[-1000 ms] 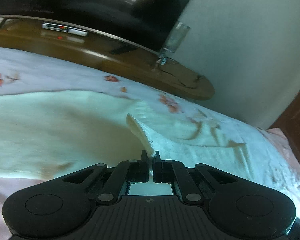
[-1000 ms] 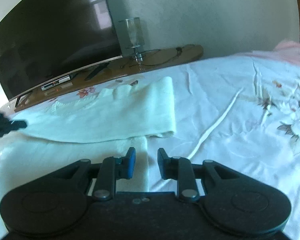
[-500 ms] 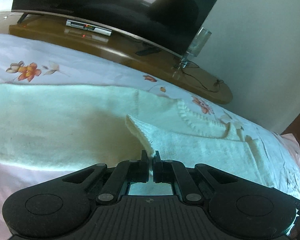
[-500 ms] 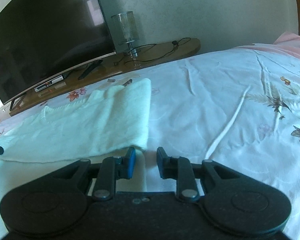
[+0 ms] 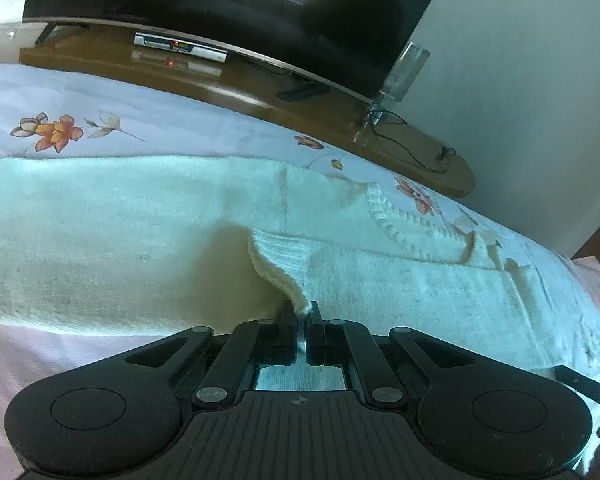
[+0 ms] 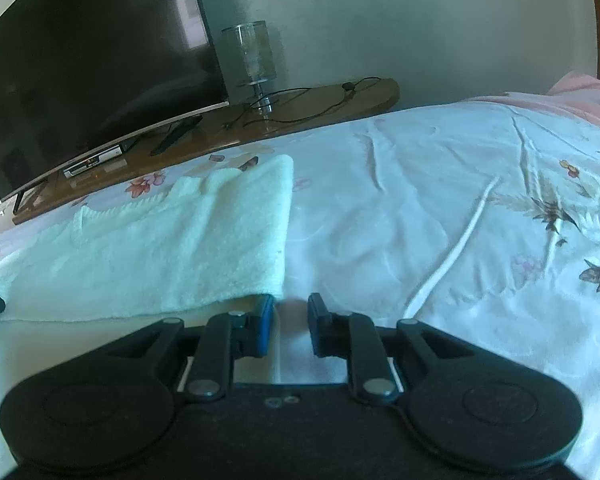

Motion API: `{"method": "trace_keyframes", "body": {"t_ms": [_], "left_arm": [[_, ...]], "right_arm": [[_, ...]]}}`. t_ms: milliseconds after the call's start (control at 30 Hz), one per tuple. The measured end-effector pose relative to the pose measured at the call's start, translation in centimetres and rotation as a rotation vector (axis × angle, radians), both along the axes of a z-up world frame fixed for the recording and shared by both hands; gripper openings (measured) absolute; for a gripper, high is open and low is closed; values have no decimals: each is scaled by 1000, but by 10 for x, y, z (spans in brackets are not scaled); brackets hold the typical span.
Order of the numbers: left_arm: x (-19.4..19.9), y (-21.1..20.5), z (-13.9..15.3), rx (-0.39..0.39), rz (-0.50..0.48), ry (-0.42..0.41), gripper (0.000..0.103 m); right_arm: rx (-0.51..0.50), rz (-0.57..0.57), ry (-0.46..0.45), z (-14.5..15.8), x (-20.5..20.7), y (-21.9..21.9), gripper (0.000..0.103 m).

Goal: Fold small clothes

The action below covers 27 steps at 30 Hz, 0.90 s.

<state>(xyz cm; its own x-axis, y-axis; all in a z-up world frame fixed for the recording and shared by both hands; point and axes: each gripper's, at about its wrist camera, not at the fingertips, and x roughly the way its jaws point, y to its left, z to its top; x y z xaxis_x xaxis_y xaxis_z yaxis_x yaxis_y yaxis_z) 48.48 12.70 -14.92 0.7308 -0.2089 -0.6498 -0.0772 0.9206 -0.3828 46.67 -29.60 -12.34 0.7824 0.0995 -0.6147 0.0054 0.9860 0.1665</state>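
A cream knitted sweater [image 5: 140,232] lies spread across the floral bedsheet [image 6: 460,200]. My left gripper [image 5: 301,312] is shut on its ribbed cuff [image 5: 276,264], which stands up a little over the sweater's body. In the right wrist view a folded-over part of the sweater [image 6: 180,252] ends in a corner right at the blue left pad of my right gripper [image 6: 290,308]. The right jaws are closing with a gap still between them. Pale cloth shows in that gap, and the pads do not press on it.
A dark TV [image 5: 220,0] stands on a wooden stand [image 5: 260,92] beyond the bed, with a set-top box [image 5: 180,46], a glass lamp [image 6: 254,56] and a cable [image 6: 320,100]. A pink blanket [image 6: 580,92] lies at the far right.
The left gripper has carried the cuff across and lower over the sweater. The right gripper has come up to the folded corner and its jaws have narrowed.
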Motion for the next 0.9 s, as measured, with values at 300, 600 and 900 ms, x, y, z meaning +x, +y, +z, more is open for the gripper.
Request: {"method": "trace_keyframes", "body": {"t_ms": [300,600,900], "left_arm": [[-19,51,20,-56,148,-60,40],[2,-8,2,182,-4,-19,40],[19,-23,25,262,-17,-103,40]], "right_arm": [[41,6,-22,11,-9,-15,25],[40,141,-79,20,12,-2,1],[-7,89,-123,27,36,-26,33]]}}
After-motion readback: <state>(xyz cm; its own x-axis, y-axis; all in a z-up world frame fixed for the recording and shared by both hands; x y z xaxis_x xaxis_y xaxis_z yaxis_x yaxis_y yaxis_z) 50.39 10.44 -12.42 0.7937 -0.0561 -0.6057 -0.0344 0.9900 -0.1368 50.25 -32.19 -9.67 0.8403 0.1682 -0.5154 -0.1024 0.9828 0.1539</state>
